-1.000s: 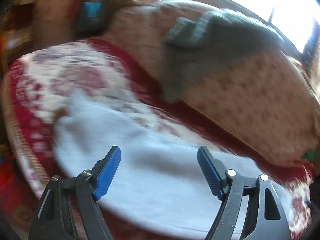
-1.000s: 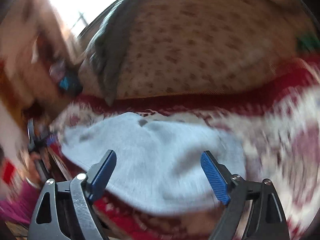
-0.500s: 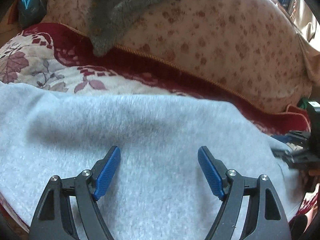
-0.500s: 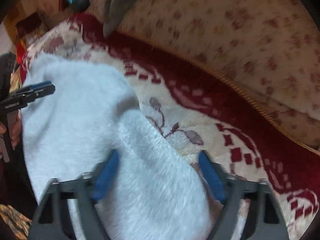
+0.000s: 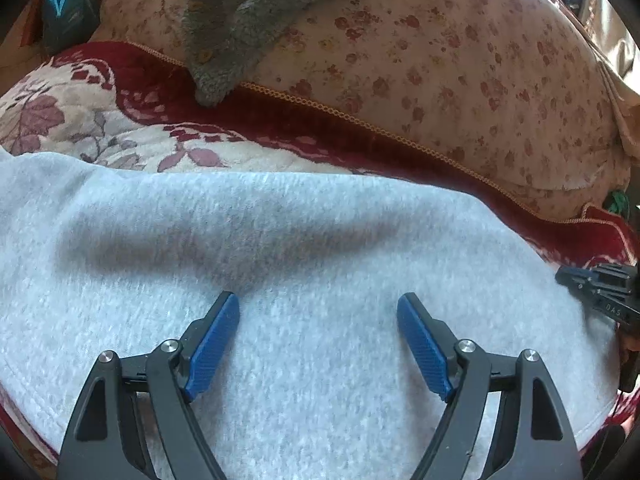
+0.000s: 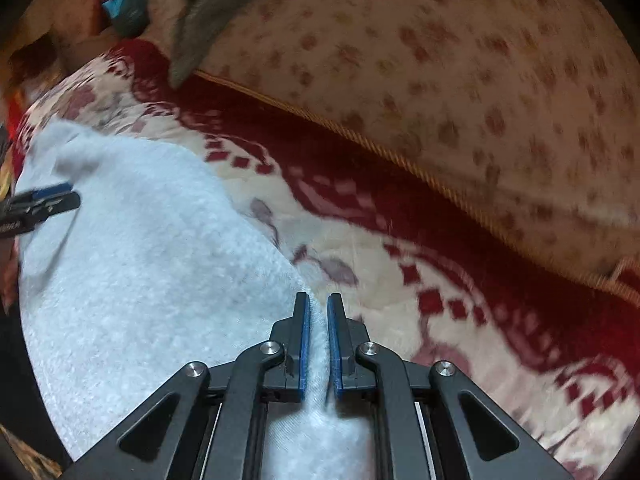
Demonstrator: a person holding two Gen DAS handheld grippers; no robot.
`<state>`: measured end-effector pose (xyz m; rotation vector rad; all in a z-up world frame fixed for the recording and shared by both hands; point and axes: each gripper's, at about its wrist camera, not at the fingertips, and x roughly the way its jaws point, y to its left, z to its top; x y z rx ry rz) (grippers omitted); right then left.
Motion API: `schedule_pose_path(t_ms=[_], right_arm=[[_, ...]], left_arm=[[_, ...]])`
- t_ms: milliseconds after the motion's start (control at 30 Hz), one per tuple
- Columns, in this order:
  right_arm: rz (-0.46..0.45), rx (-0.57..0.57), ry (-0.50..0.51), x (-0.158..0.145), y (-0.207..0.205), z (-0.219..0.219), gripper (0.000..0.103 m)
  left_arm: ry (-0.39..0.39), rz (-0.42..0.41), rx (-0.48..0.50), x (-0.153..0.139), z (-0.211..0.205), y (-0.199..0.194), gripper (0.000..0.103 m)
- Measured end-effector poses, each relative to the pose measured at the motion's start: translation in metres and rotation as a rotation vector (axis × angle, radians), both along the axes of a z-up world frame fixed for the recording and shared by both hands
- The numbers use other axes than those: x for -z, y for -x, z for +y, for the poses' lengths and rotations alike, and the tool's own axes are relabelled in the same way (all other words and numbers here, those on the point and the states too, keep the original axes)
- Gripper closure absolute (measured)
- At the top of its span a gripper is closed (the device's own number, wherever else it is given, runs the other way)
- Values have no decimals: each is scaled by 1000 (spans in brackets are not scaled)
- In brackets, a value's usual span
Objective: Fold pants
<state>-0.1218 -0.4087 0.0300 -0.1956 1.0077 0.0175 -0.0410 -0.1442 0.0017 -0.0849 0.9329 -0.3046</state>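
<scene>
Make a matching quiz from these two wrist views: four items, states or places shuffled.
Items:
1. left gripper
2. right gripper
3. light grey fleece pants
4. dark grey fuzzy cloth

States or places:
A. draped over the floral cushion
B. open above the fabric
C. spread on the red-and-cream blanket
D. shut on a fabric edge

Pairs: 1-B, 2-D, 3-C, 4-A

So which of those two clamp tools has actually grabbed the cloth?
The right gripper: its jaws are pinched shut on the light grey pants. The left gripper hangs over them, jaws wide apart.
</scene>
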Motion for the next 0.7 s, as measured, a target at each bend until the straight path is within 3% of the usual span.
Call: schedule_pose_path(t_ms=[133, 267, 367, 400, 433, 500, 567, 700], right_arm=[[14, 2, 23, 11, -2, 6, 94], [-7, 5, 42, -9, 6, 13, 90], [-80, -4, 62, -32, 19, 30, 86], [-103, -6, 41, -40, 23, 36, 73], [-119, -11, 9, -46, 26, 42, 40], [-152, -28, -59, -56, 30, 56, 2], [-189, -53, -122, -64, 31, 72, 2], [-173, -122, -228, -65, 17, 113, 2]], left_arm=[[-45, -37, 12, 1, -8, 4, 19], [-30, -35, 5, -5, -3, 5, 18], [-27, -46, -12, -14, 5, 8, 18], [-23, -49, -21, -18, 9, 10, 18], [-17, -52, -32, -21, 14, 11, 18], [-5, -64, -61, -31, 27, 14, 18], [-2, -81, -102, -41, 45, 17, 18], [10, -96, -189, -57, 88, 22, 18]])
